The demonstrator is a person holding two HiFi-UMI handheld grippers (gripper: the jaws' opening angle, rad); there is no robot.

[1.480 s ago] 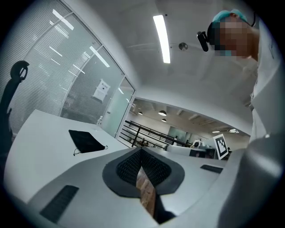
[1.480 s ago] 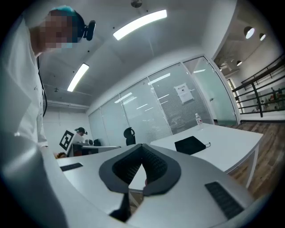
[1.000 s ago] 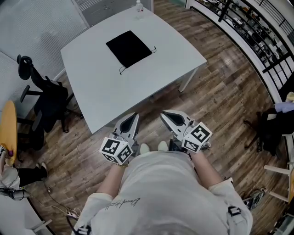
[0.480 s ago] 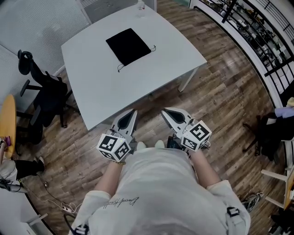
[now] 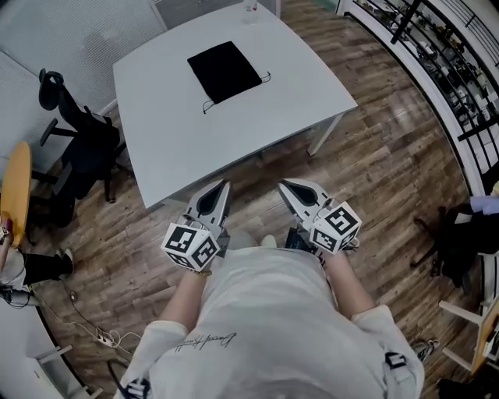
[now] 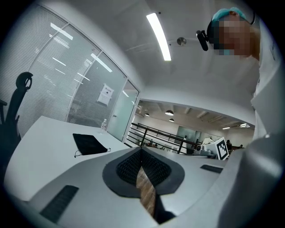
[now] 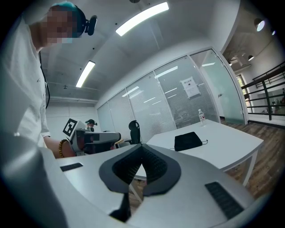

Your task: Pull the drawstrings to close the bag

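Note:
A flat black drawstring bag (image 5: 224, 71) lies on the white table (image 5: 171, 140), toward its far side, with thin cords sticking out at its near and right corners. The same bag (image 6: 89, 144) shows small in the left gripper view, and the bag (image 7: 188, 141) also appears in the right gripper view. My left gripper (image 5: 223, 185) and right gripper (image 5: 285, 187) are held close to the person's body, short of the table's near edge and well away from the bag. Both are shut with nothing between the jaws.
A clear bottle (image 5: 251, 5) stands at the table's far edge. A black office chair (image 5: 82, 152) sits left of the table beside a round wooden tabletop (image 5: 14, 199). Railing and shelving (image 5: 437, 54) run along the right, over wood flooring.
The view has shifted slightly, so the table and bag sit a little to the right and higher. Both grippers stay shut and near the body, nudged slightly toward the table.

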